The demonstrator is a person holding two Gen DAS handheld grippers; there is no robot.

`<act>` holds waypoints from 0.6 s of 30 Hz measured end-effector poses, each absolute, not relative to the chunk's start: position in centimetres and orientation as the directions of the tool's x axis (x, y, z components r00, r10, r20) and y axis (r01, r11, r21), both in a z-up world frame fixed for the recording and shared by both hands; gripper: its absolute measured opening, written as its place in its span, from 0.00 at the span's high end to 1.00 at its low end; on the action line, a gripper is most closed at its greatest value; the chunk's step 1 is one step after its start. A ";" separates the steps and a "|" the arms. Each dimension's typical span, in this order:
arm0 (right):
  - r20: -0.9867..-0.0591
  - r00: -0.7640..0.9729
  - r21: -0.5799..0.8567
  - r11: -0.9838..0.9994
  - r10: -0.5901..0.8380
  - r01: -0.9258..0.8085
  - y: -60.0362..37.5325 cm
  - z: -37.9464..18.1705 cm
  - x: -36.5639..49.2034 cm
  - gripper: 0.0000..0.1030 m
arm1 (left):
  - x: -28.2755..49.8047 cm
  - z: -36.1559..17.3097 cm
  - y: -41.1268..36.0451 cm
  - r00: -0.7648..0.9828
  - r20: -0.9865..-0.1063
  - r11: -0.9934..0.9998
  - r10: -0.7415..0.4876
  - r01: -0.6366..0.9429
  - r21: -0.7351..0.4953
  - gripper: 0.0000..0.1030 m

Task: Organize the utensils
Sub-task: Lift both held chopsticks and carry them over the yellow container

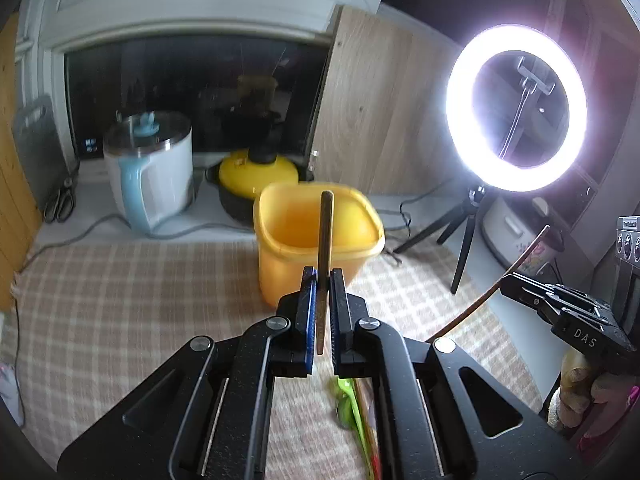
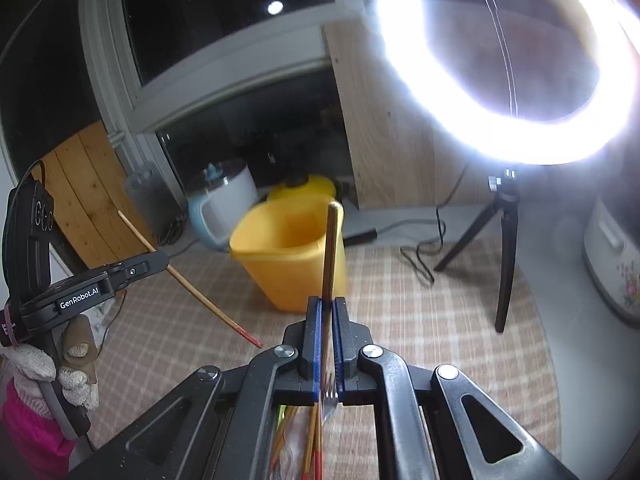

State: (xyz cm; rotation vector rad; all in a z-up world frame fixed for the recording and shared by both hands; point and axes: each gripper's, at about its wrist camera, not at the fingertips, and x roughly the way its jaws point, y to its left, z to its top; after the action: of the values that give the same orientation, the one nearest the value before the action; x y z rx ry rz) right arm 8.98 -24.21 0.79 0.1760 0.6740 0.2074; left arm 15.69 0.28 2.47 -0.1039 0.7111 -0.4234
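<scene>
Wooden chopstick (image 1: 325, 240) upright in raised, perhaps tilted, hand-held gripper (image 1: 323, 280)

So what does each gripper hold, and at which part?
Each holds one chopstick. The left gripper is shut on the left chopstick near mid-length; the right gripper clamps the right chopstick likewise.

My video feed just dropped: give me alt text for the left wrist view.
The left gripper is shut on a chopstick pointing up in front of a yellow container on the checked tablecloth. At right, the right gripper holds a second chopstick below a lit ring light.
</scene>
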 end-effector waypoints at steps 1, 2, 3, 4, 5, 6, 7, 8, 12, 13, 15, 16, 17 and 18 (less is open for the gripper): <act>-0.591 0.768 0.226 0.964 0.248 -0.137 -24.2 1.3 9.0 0.98 | 15.8 2.9 0.3 0.683 -0.603 0.910 -0.412 0.343 -0.233 0.97; -0.580 0.776 0.223 0.964 0.248 -0.142 -24.1 1.8 9.1 0.98 | 16.1 3.5 0.3 0.689 -0.593 0.908 -0.416 0.346 -0.235 0.97; -0.571 0.782 0.220 0.964 0.249 -0.147 -24.1 2.0 9.2 0.98 | 16.3 3.9 0.3 0.694 -0.586 0.907 -0.418 0.347 -0.236 0.97; -0.561 0.789 0.218 0.964 0.251 -0.152 -24.0 2.5 9.2 0.98 | 16.6 4.4 0.3 0.700 -0.578 0.907 -0.419 0.349 -0.235 0.97; -0.550 0.795 0.216 0.964 0.254 -0.158 -23.9 3.1 9.4 0.98 | 16.7 4.8 0.3 0.705 -0.572 0.907 -0.419 0.350 -0.233 0.97; -0.543 0.800 0.214 0.963 0.255 -0.162 -23.8 3.4 9.5 0.98 | 16.9 5.3 0.3 0.712 -0.563 0.907 -0.420 0.352 -0.232 0.97; -0.533 0.806 0.214 0.963 0.258 -0.166 -23.7 3.9 9.6 0.98 | 17.2 5.9 0.3 0.717 -0.552 0.905 -0.425 0.357 -0.233 0.97; -0.519 0.813 0.215 0.961 0.263 -0.173 -23.6 4.6 9.7 0.98 | 17.3 6.3 0.4 0.721 -0.545 0.903 -0.428 0.359 -0.235 0.97; -0.468 0.843 0.206 0.960 0.266 -0.189 -23.3 6.7 9.9 0.98 | 17.9 8.3 0.8 0.750 -0.501 0.902 -0.432 0.363 -0.234 0.97; -0.459 0.848 0.203 0.961 0.265 -0.190 -23.3 7.0 10.0 0.98 | 18.0 8.6 0.8 0.755 -0.492 0.902 -0.433 0.364 -0.234 0.97; -0.437 0.862 0.190 0.963 0.259 -0.193 -23.1 8.0 10.4 0.98 | 18.4 9.4 1.0 0.768 -0.472 0.902 -0.432 0.362 -0.236 0.97; -0.432 0.864 0.188 0.963 0.257 -0.193 -23.0 8.2 10.6 0.98 | 18.8 9.8 1.1 0.776 -0.463 0.904 -0.428 0.359 -0.233 0.97; -0.422 0.869 0.184 0.963 0.257 -0.195 -22.8 8.6 10.9 0.98 | 18.9 9.9 1.1 0.782 -0.457 0.905 -0.424 0.356 -0.230 0.97; -0.415 0.873 0.181 0.964 0.255 -0.195 -22.8 8.9 11.2 0.98 | 19.2 10.1 1.1 0.788 -0.452 0.908 -0.418 0.351 -0.227 0.97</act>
State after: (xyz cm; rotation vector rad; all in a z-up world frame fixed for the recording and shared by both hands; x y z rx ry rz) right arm 11.18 -22.76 8.88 0.1353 0.4514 0.2360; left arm 19.24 1.14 10.10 -0.1335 0.5173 -0.4157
